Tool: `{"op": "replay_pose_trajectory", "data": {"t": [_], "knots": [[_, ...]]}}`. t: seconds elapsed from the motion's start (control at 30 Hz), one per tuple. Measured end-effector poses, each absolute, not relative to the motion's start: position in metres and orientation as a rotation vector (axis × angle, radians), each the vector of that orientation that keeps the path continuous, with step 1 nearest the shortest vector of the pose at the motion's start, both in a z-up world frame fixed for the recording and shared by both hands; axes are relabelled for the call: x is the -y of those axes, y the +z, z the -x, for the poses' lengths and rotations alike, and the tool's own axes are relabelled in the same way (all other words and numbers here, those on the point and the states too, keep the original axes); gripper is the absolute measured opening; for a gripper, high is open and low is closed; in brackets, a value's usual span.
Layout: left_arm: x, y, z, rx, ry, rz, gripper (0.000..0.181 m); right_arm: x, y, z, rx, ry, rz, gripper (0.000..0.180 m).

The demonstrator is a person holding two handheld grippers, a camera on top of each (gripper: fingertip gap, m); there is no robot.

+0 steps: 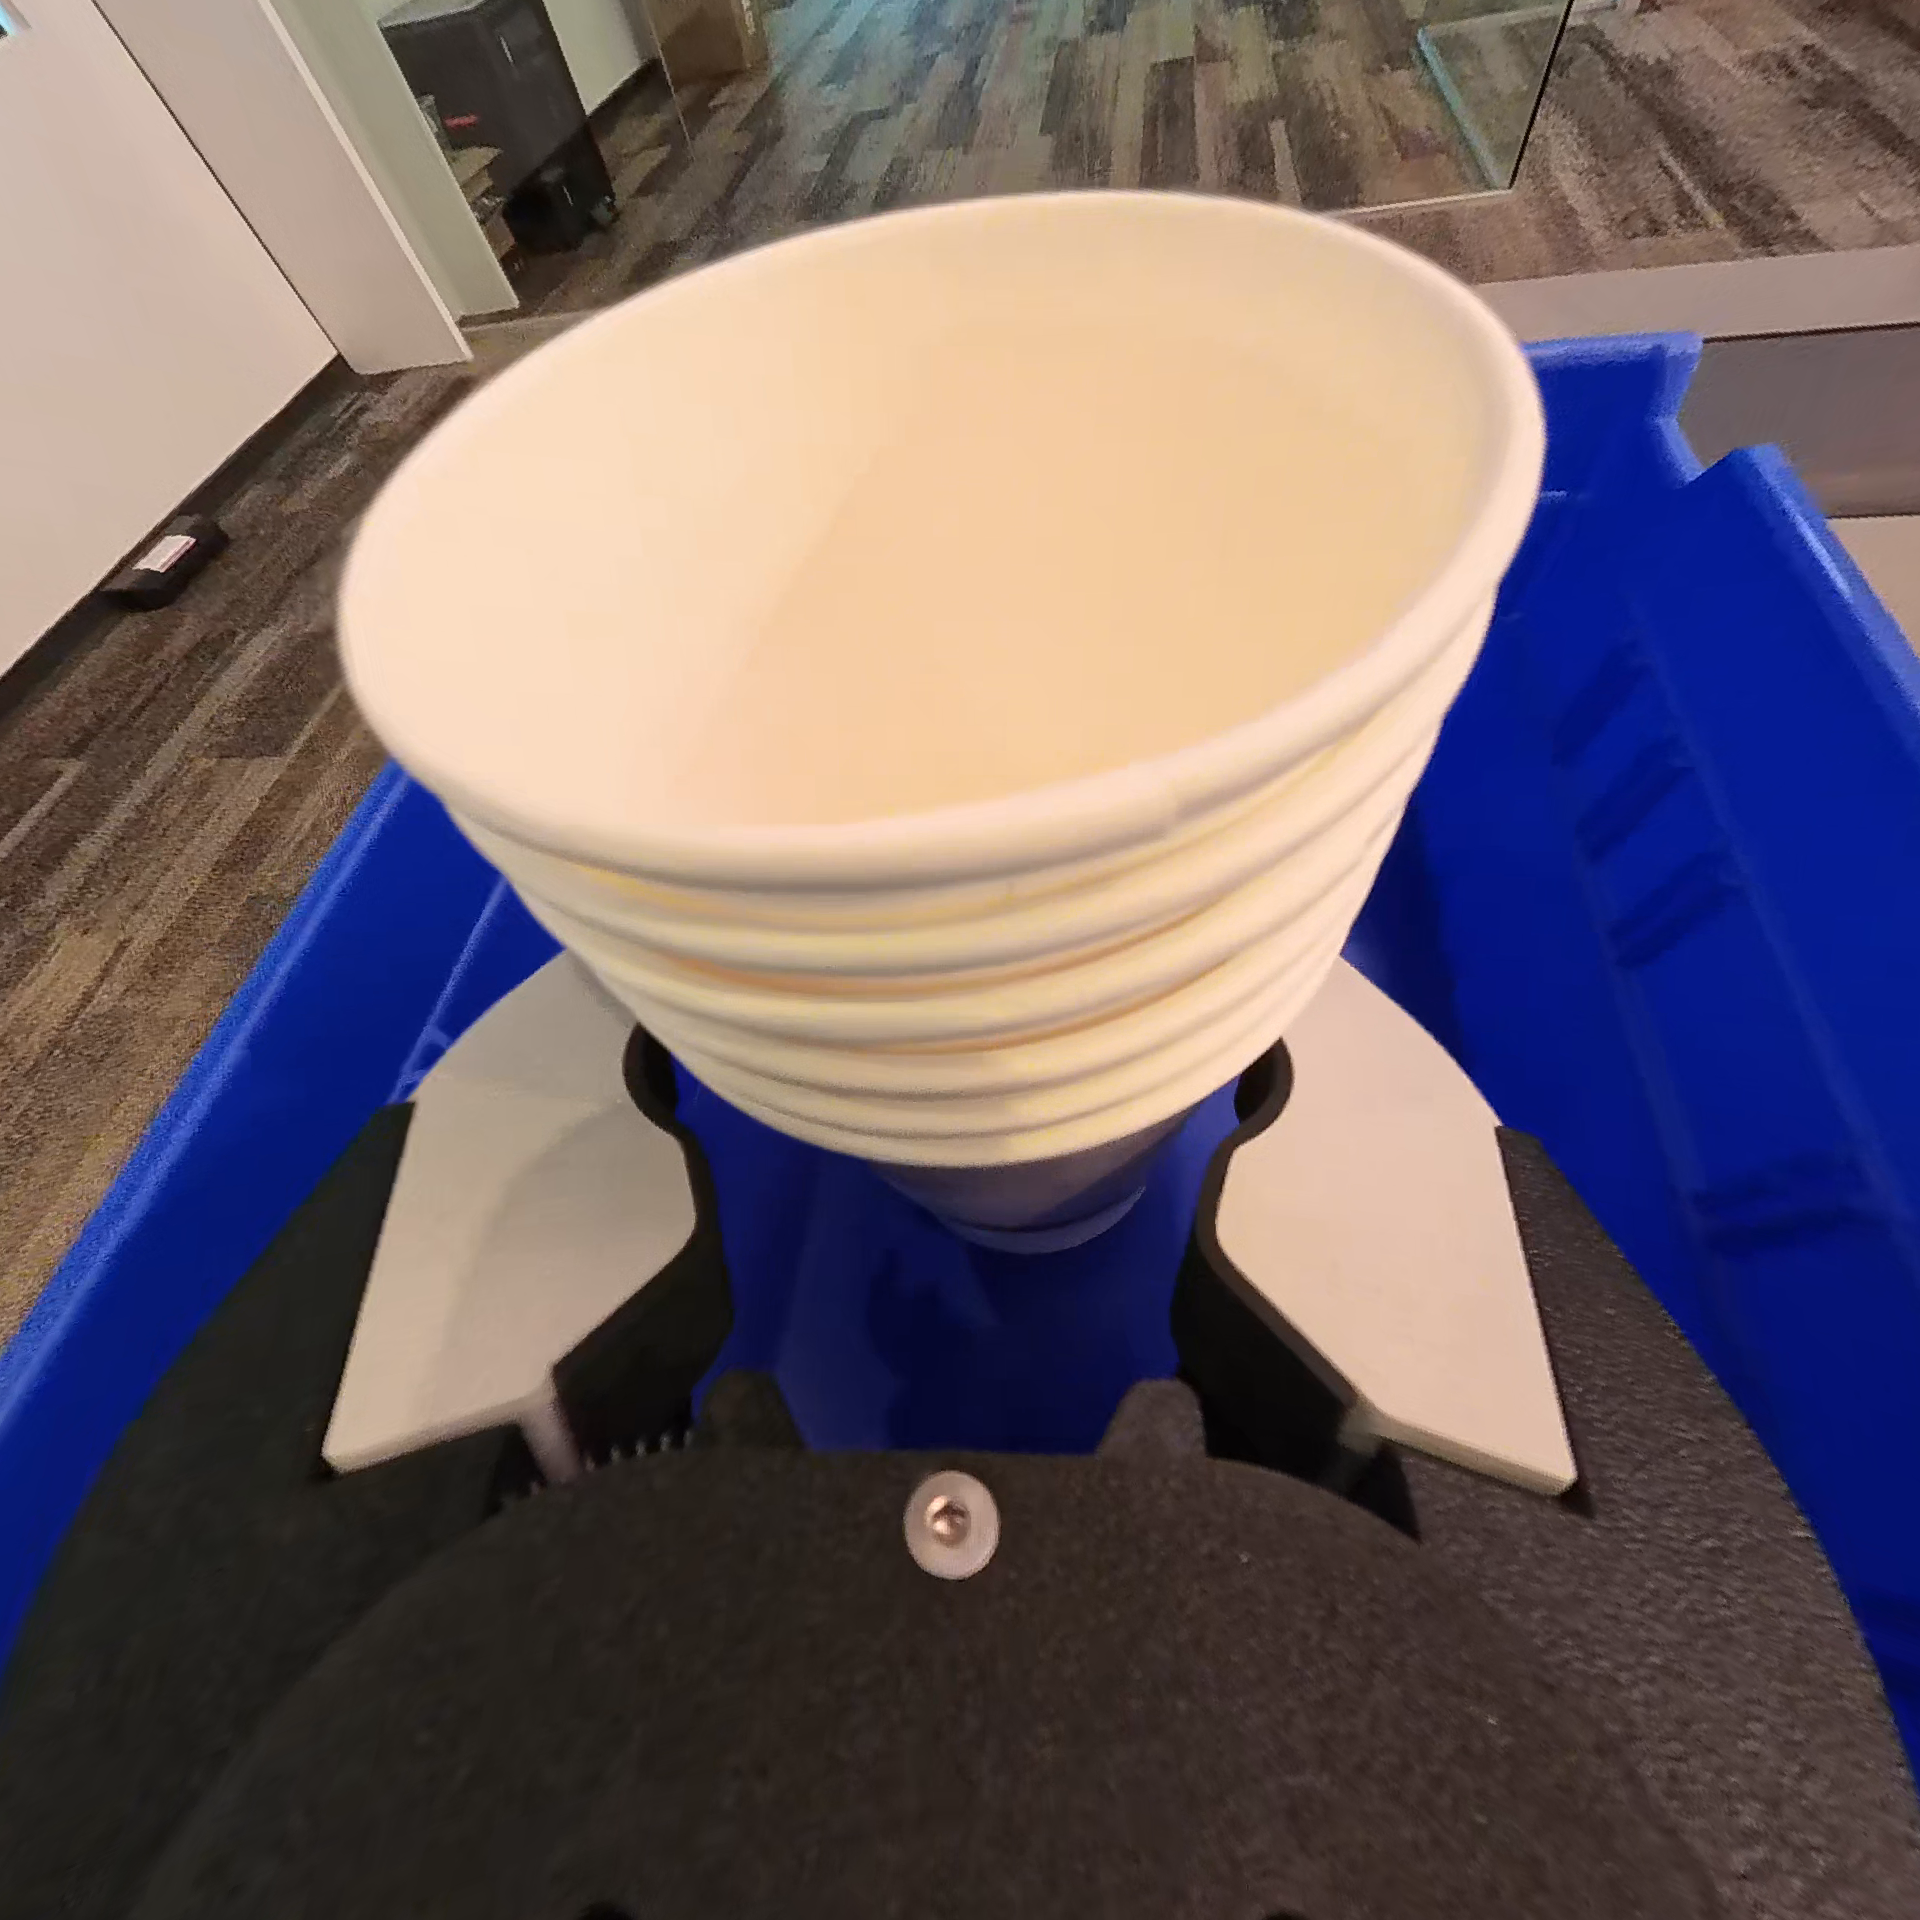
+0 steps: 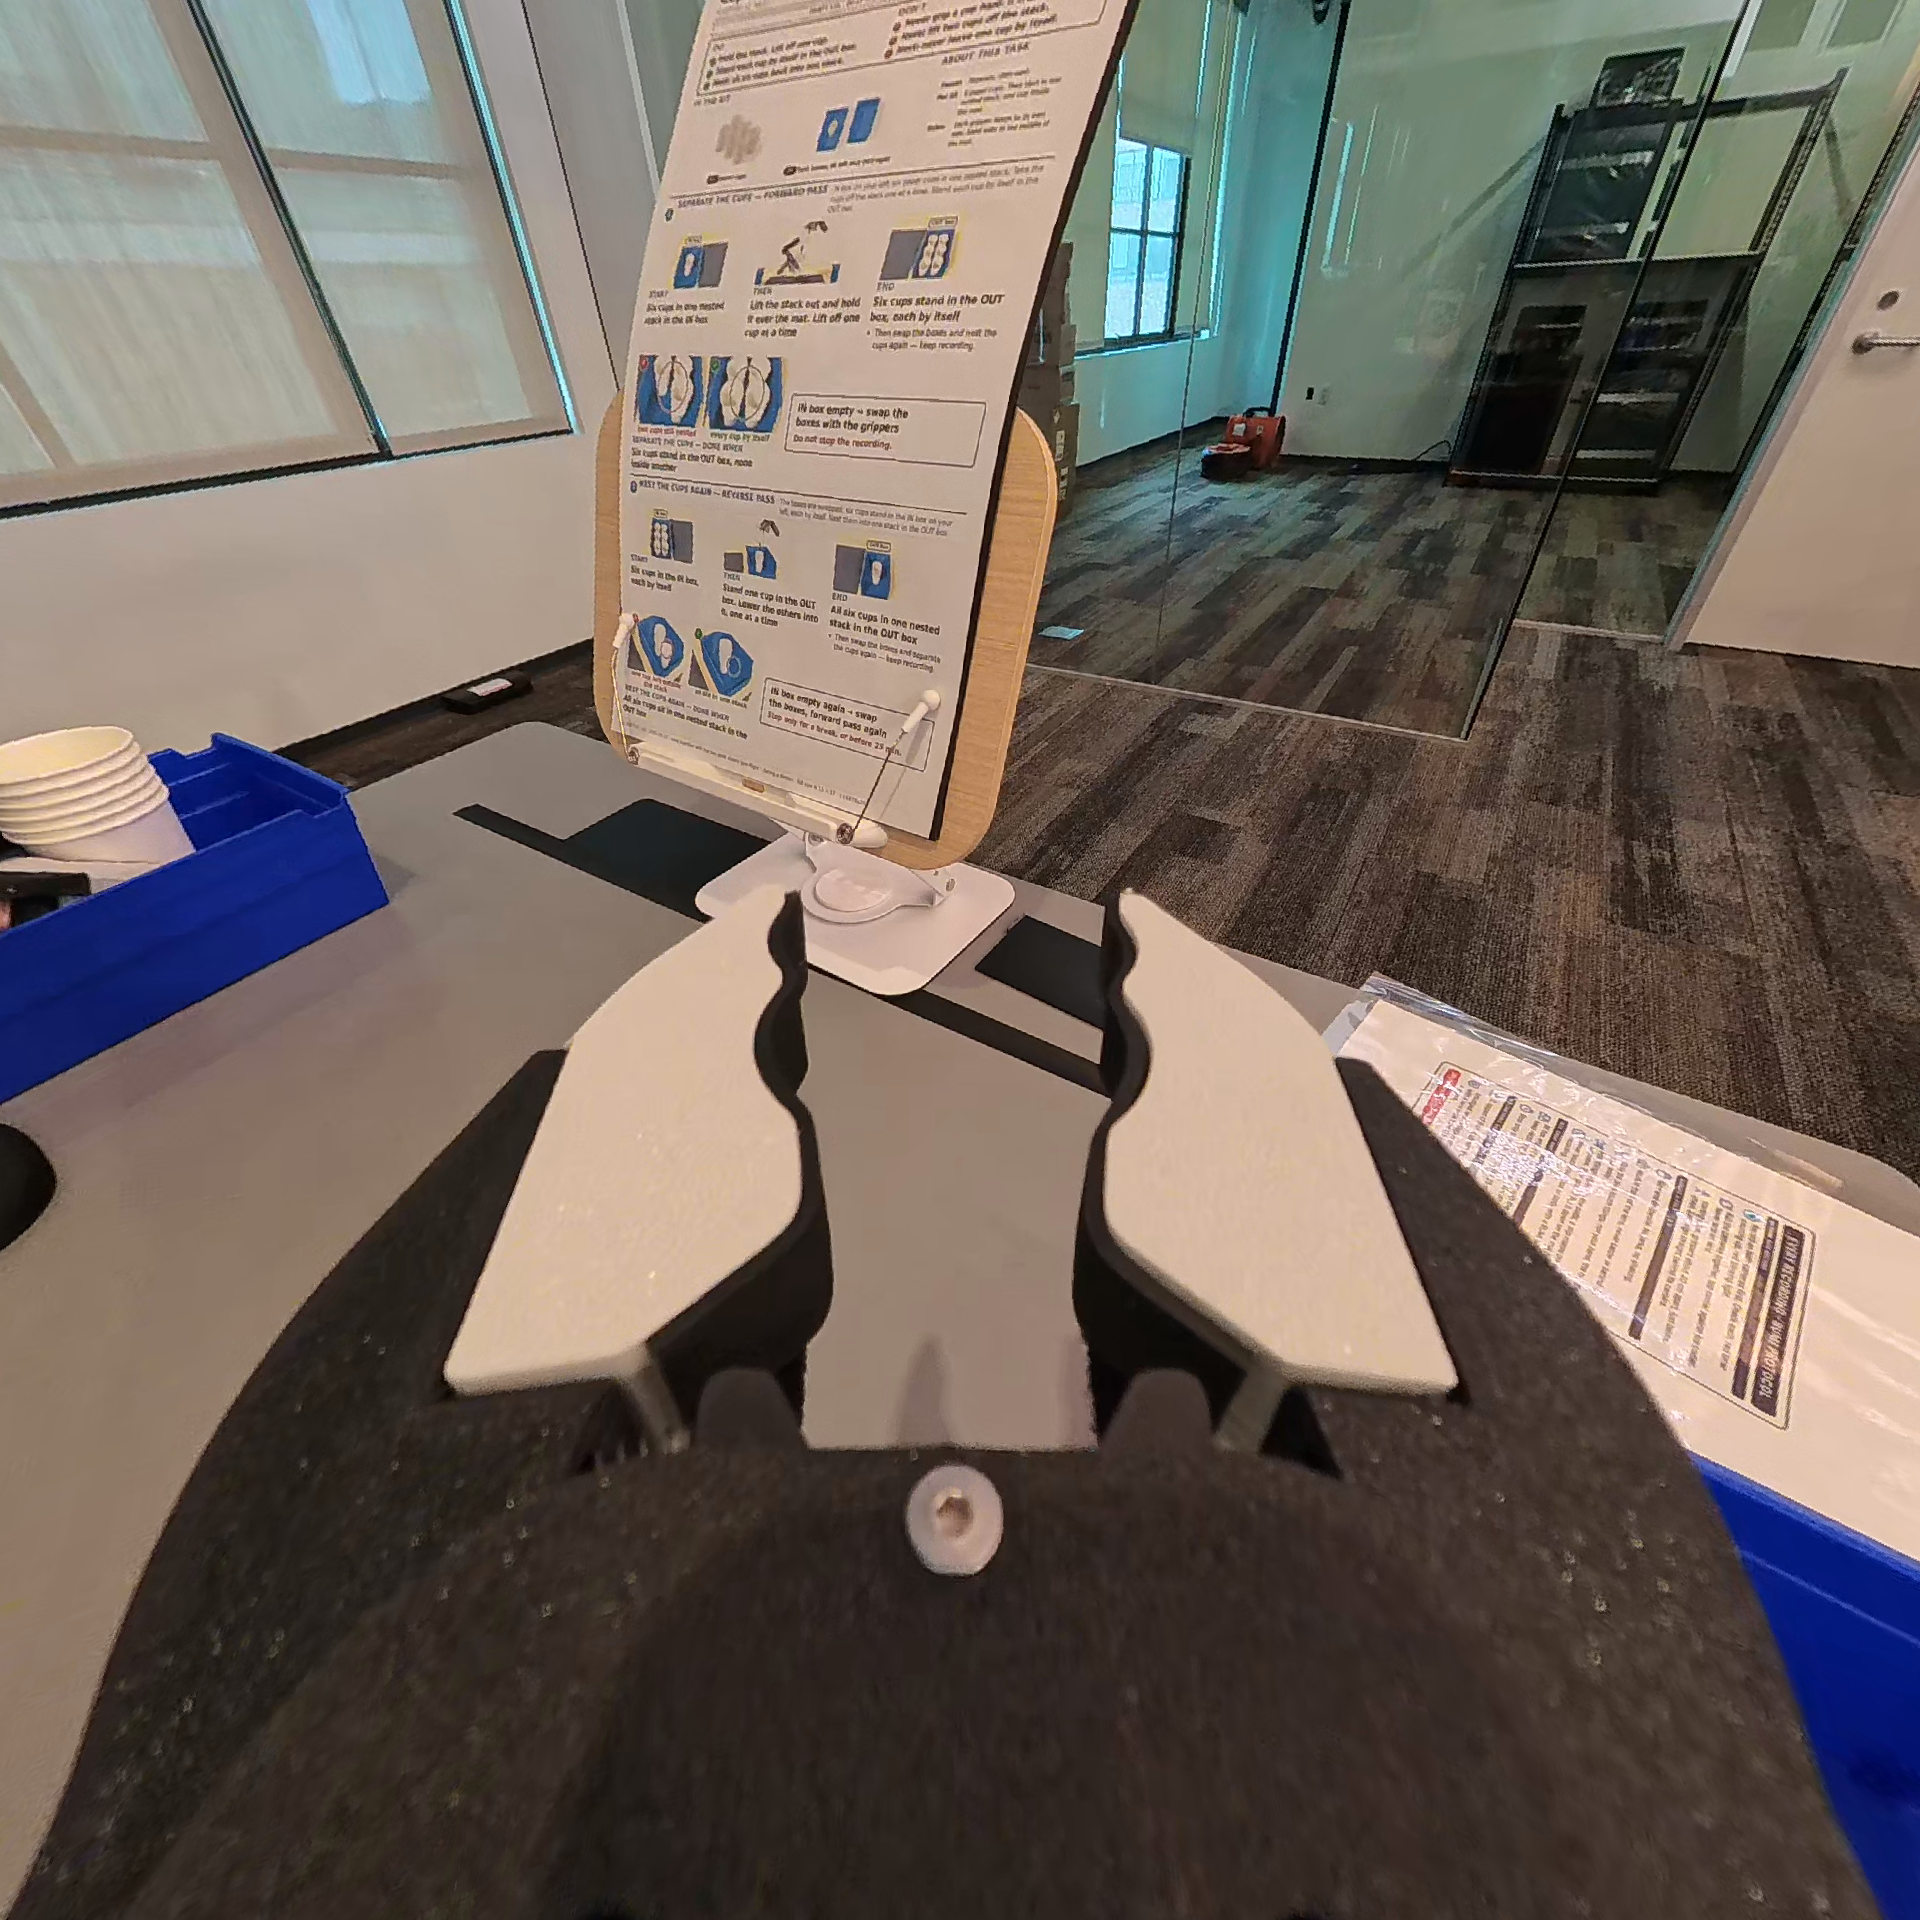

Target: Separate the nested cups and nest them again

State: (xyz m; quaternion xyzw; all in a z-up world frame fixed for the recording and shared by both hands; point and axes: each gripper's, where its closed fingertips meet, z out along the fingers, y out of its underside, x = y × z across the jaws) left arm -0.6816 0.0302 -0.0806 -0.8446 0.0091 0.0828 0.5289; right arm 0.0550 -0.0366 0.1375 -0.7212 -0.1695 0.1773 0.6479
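right now your left gripper [image 1: 956, 1117] is closing its fingers [image 1: 665, 1101] on the lower part of the cup stack [image 1: 935, 665], black pads pressing both sides, and the stack is leaning away from you over the blue bin [image 1: 1621, 935]. from the right wrist view, the stack [image 2: 88, 795] is sitting at the bin's [image 2: 208, 914] near end, far off to the left. your right gripper [image 2: 951, 997] is hanging over the grey table [image 2: 312, 1091] with its jaws parted and gripping nothing, pointing at the instruction board [image 2: 831, 416] on its stand. a bagged sheet [image 2: 1621, 1226] is lying to its right.
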Motion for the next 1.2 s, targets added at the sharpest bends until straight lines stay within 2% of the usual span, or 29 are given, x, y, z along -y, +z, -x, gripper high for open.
{"op": "replay_pose_trajectory", "data": {"t": [0.3,0.57,0.77,1.2], "knots": [[-0.030,-0.080,0.676,0.014,0.048,2.010,0.096,0.035,0.134,-0.056,0.386,0.400,1.651,0.053],[-0.031,-0.086,0.671,0.051,-0.058,2.036,0.100,0.036,0.133,-0.058,0.387,0.391,1.659,0.053],[-0.033,-0.084,0.669,0.016,-0.024,2.030,0.094,0.035,0.131,-0.060,0.386,0.384,1.668,0.053],[-0.027,-0.062,0.676,0.018,-0.031,1.964,0.093,0.029,0.119,-0.060,0.397,0.378,1.716,0.053]]}}
